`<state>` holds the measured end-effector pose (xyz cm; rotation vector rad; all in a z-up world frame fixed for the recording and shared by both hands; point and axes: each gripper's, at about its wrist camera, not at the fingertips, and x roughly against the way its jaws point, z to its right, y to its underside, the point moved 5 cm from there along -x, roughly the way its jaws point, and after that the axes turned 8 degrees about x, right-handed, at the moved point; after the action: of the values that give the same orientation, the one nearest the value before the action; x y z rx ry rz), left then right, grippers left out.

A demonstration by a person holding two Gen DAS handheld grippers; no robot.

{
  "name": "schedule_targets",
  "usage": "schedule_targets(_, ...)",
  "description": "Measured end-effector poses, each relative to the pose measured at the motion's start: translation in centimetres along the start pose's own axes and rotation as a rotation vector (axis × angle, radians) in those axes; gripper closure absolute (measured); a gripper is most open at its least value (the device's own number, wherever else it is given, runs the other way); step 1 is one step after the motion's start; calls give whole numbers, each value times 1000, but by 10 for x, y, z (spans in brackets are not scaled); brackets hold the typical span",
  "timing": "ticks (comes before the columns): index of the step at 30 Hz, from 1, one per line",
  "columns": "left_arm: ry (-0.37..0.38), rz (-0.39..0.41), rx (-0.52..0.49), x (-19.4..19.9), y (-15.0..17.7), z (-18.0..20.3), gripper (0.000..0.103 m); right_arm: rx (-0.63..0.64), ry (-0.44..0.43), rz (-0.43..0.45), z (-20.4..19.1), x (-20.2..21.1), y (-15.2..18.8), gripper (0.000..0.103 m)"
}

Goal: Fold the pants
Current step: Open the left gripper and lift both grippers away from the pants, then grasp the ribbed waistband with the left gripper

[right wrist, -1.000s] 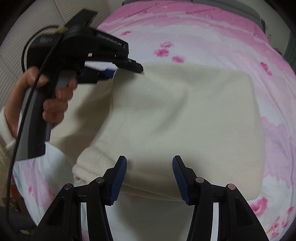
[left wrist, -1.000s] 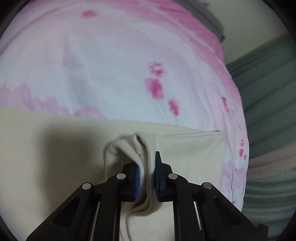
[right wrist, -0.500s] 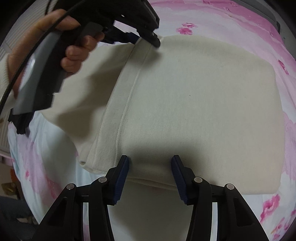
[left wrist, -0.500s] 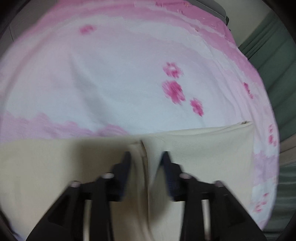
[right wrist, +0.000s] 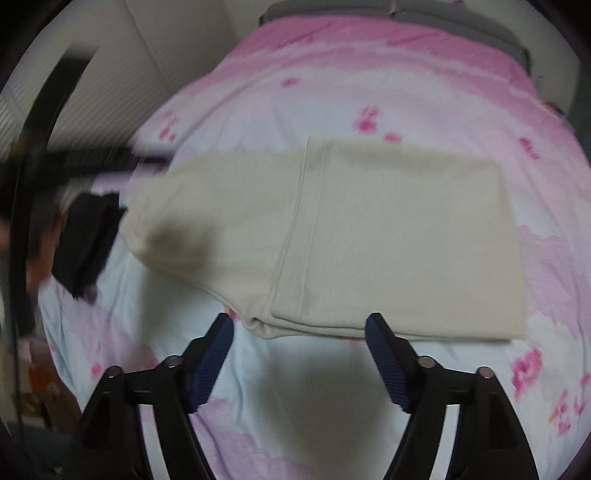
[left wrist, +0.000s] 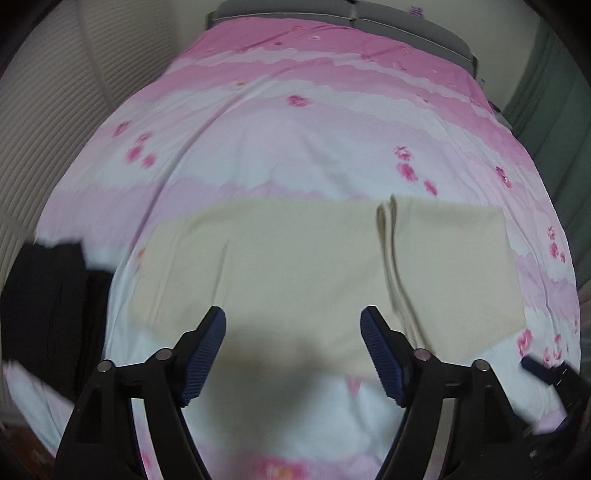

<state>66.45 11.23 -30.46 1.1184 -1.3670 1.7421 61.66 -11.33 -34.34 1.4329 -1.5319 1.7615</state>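
The cream pants (left wrist: pixel 295 266) lie folded flat across the pink flowered bed cover (left wrist: pixel 295 122), with the folded-over layer on the right side (right wrist: pixel 399 236). My left gripper (left wrist: pixel 293 347) is open and empty, held back above the near edge of the pants. My right gripper (right wrist: pixel 299 350) is open and empty too, just short of the pants' near edge. The tip of the right gripper shows at the lower right of the left wrist view (left wrist: pixel 546 373).
A dark folded garment (left wrist: pixel 48 306) lies at the bed's left edge, also in the right wrist view (right wrist: pixel 88 243). A ribbed white wall (left wrist: pixel 55 110) is on the left and a green curtain (left wrist: pixel 554 110) on the right. The grey headboard (left wrist: pixel 351 18) is at the far end.
My left gripper let go of the pants' fold, opened wide and pulled back and up. My right gripper also drew back from the pants' edge. The pants now lie flat.
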Motion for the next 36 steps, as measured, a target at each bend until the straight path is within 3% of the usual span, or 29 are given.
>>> schedule_targets(4, -7, -42, 44, 28, 48, -26, 27, -61, -31, 19, -20, 31, 2, 25)
schedule_targets(7, -23, -43, 84, 54, 76, -40, 26, -34, -10, 37, -38, 54, 7, 24)
schedule_targets(10, -38, -48, 161, 79, 98, -52, 16, 25, 0, 41, -51, 65, 9, 23)
schedule_targets(13, -20, -68, 220, 96, 113, -63, 16, 57, -65, 39, -68, 75, 12, 23)
schedule_targets(17, 0, -44, 259, 101, 119, -84, 13, 73, -78, 65, -86, 88, 12, 23)
schedule_targets(21, 16, -51, 343, 85, 123, -120, 13, 135, -10, 79, -108, 85, 2, 23)
schedule_targets(26, 24, -47, 360, 52, 106, -161, 13, 172, 22, 63, -134, 53, -19, 23)
schedule_targets(29, 71, -71, 428, 23, 89, -190, 13, 153, 14, 20, -147, 23, -31, 23)
schedule_targets(34, 198, -132, 551, -35, 62, -230, 14, 172, 72, -33, -167, -32, -58, 23)
schedule_targets(36, 211, -141, 574, -54, 58, -238, 14, 175, 82, -53, -173, -51, -67, 23)
